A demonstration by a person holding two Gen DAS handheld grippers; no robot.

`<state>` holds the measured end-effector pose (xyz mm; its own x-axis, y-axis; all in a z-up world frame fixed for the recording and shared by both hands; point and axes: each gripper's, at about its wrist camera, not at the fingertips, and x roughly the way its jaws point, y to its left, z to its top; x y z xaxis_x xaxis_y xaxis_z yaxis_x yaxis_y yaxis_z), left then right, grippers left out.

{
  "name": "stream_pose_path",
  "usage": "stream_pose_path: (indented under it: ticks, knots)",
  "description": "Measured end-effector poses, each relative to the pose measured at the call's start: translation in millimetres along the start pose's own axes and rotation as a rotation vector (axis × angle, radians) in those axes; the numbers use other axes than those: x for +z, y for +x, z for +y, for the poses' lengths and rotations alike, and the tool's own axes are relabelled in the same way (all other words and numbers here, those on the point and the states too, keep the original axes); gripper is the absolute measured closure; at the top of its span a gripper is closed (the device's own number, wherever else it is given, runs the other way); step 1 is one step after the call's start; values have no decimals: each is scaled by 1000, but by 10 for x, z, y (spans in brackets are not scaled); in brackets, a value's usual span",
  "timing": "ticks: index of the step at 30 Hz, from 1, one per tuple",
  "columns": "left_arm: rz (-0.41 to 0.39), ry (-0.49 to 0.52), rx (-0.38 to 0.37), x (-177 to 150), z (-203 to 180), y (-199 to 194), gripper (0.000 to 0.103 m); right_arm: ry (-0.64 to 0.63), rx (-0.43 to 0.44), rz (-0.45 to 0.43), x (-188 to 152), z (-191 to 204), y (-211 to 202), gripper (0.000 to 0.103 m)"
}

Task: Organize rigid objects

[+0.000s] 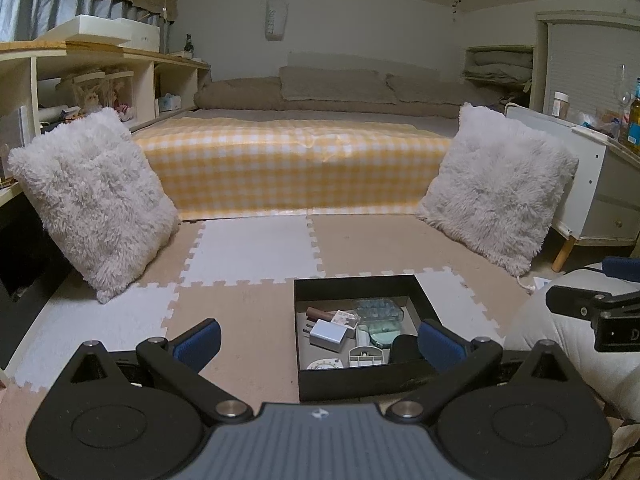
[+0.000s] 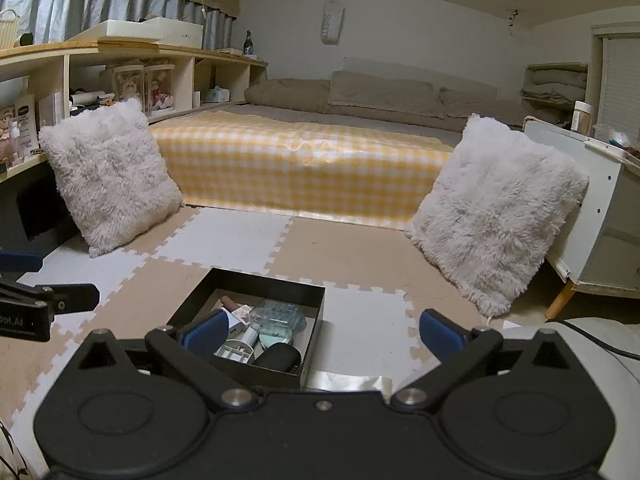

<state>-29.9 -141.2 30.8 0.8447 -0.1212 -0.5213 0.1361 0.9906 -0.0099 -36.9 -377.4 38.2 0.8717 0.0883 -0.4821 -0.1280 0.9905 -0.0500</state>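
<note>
While both tools are held above the beige-and-white foam puzzle floor mat [image 1: 248, 248], nothing is grasped. The left tool [image 1: 320, 340] is spread wide, and the right tool [image 2: 320, 332] is likewise released, its blue pads empty. A shallow black rectangular cardboard box [image 1: 360, 382] is set on the mat near both tools; inside it are gathered a white charger plug [image 1: 328, 334], a clear plastic blister tray [image 1: 378, 308], a brown cylindrical stick [image 1: 320, 314] and a black rounded case [image 2: 278, 356].

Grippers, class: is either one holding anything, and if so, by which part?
Nothing is held. The left gripper and right gripper both stand open and empty above the black box of small items.
</note>
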Motion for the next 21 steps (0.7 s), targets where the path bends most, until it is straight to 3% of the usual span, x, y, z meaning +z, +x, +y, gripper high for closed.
stream_pose_path:
  ticks: [21]
  knots:
    - [2, -6, 0, -16, 13, 18, 0, 0, -10, -5, 3, -4, -11, 0]
